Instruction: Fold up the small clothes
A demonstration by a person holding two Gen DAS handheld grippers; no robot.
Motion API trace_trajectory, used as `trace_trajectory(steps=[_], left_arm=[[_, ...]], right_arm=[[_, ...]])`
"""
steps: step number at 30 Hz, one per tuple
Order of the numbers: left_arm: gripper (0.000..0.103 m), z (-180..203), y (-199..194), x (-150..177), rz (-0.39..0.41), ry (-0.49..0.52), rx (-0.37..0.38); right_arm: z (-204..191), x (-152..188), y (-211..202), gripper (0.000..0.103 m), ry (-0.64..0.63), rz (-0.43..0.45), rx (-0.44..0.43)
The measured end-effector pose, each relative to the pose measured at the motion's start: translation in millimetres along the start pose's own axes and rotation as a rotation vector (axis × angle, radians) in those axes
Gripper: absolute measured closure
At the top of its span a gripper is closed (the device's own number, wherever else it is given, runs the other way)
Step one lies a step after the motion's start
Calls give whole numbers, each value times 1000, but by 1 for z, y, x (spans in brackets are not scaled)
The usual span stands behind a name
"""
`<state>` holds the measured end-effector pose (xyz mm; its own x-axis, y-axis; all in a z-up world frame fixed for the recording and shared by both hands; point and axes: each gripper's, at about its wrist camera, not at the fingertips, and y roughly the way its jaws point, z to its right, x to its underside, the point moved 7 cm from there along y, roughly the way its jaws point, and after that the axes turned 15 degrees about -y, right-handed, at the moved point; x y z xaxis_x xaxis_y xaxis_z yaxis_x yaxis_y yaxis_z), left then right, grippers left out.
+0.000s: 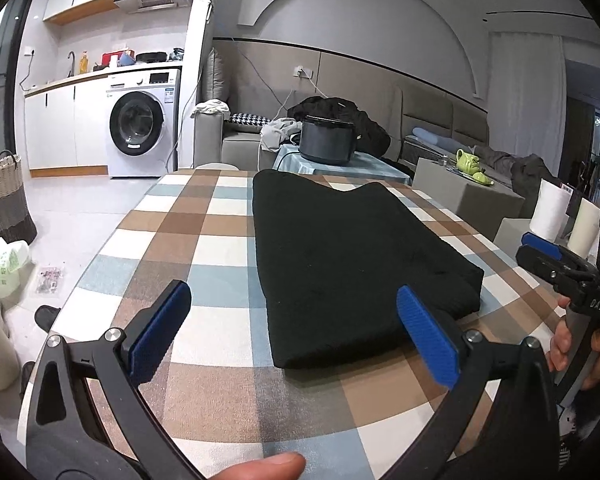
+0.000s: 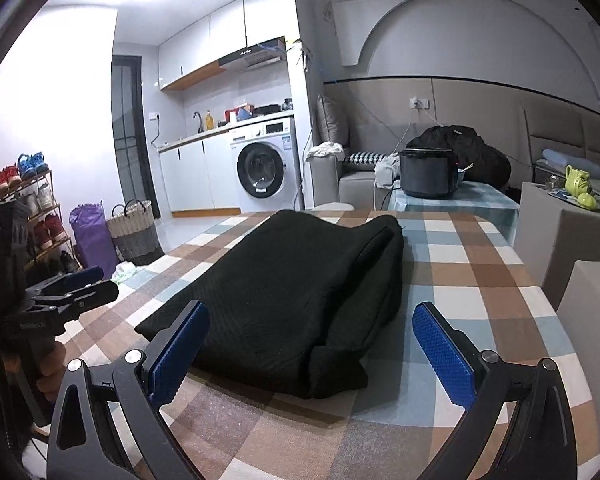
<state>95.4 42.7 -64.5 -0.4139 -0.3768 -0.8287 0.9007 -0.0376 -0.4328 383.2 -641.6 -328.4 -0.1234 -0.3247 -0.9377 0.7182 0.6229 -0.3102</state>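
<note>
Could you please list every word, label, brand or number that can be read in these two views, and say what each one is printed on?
"DAS": white letters on the black body of the right gripper, seen in the left wrist view.
Washing machine: front panel display and stickers, too small to read.
Left gripper: embossed marking on its body in the right wrist view, too blurred to read.
Paper roll: label at its top, unreadable.

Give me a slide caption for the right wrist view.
Right gripper open, empty, before folded black garment on checked tablecloth.

home: washing machine [image 1: 140, 128], sofa [image 1: 236, 140], shoe rack [image 2: 24, 216]
</note>
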Motion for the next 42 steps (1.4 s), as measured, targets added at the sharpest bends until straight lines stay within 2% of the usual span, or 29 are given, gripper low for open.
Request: trace_trajectory(steps=[7,42], left_arm=[[0,5,1,2,2,30,-12],[0,-2,6,6,-24,-10,-1]], right_arm=[[-1,-2,-6,0,-4,31,-3],[-8,-2,0,0,-23,26,-17]])
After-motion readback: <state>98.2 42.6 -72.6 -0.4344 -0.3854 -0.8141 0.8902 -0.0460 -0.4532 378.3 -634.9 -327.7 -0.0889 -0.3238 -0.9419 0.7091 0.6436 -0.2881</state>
